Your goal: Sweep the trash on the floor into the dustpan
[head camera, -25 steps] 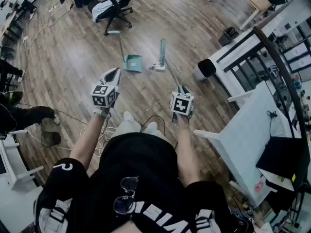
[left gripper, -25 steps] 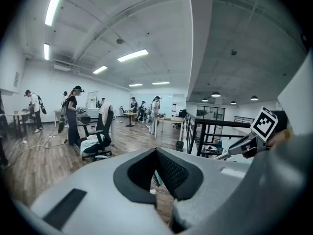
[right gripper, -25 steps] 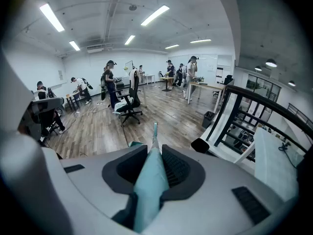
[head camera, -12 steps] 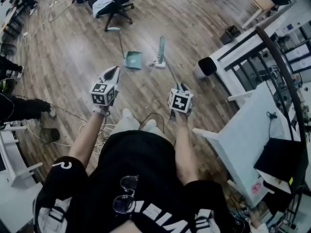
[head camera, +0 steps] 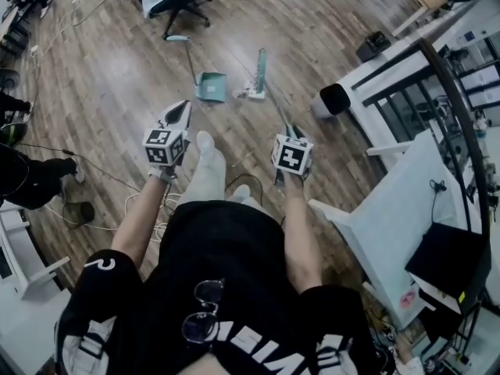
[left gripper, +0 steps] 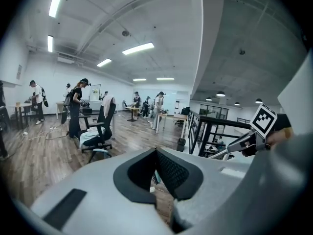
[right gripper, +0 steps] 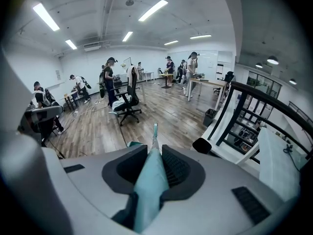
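Observation:
The teal dustpan [head camera: 211, 86] stands on the wood floor ahead of me, its long handle leaning up toward the chair. Just right of it is the teal broom head [head camera: 260, 70], with a small white piece of trash [head camera: 253, 94] at its base. My right gripper [head camera: 290, 133] is shut on the broom handle [right gripper: 149, 180], which runs out between its jaws to the broom head [right gripper: 154, 130]. The dustpan [right gripper: 133, 144] peeks past the left jaw. My left gripper [head camera: 180, 111] hovers left of the broom, its pads meeting at the tips with nothing held.
An office chair [head camera: 176, 6] stands beyond the dustpan. A black cylinder bin [head camera: 334, 100], a dark railing and a white table [head camera: 391, 201] line the right side. Cables [head camera: 117, 186] trail on the floor at left, near a seated person's legs [head camera: 27, 180]. Several people stand far off.
The person has stepped forward: one white shoe now reaches out between the grippers. Both grippers have advanced slightly toward the dustpan and broom head. The broom stays held.

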`<state>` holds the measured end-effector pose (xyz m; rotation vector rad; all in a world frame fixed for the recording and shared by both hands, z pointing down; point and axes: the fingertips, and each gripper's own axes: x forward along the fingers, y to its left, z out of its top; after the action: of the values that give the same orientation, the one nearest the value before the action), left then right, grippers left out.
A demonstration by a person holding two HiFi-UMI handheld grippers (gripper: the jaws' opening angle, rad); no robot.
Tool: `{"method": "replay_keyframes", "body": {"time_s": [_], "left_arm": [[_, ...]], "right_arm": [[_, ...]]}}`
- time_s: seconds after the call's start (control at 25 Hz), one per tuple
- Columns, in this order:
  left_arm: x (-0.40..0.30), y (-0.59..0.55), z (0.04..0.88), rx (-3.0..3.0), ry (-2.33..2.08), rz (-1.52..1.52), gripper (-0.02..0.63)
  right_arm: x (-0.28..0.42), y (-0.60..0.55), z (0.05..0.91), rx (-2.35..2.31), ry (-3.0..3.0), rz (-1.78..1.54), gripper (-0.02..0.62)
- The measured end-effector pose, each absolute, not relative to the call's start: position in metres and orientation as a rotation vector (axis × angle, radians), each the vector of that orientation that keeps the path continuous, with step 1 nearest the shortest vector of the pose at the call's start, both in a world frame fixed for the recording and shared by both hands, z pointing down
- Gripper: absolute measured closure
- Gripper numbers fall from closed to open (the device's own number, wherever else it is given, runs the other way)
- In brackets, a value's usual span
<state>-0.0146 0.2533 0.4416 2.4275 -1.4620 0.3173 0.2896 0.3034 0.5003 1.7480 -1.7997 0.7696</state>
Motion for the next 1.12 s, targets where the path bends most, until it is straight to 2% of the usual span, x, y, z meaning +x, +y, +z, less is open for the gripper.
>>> {"method": "replay_keyframes", "body": {"time_s": [0.72, 1.12], "left_arm": [[-0.037, -0.016, 0.489, 2.410, -1.289, 0.363, 0.607], [-0.069, -0.098, 0.514, 2.369, -1.195, 0.349, 0.607]], "right_arm": [[0.270, 0.103, 0.541, 1.767, -1.576, 0.903, 0.511], [0.244, 0.041, 0.547, 1.802, -1.486, 0.914, 0.511]]}}
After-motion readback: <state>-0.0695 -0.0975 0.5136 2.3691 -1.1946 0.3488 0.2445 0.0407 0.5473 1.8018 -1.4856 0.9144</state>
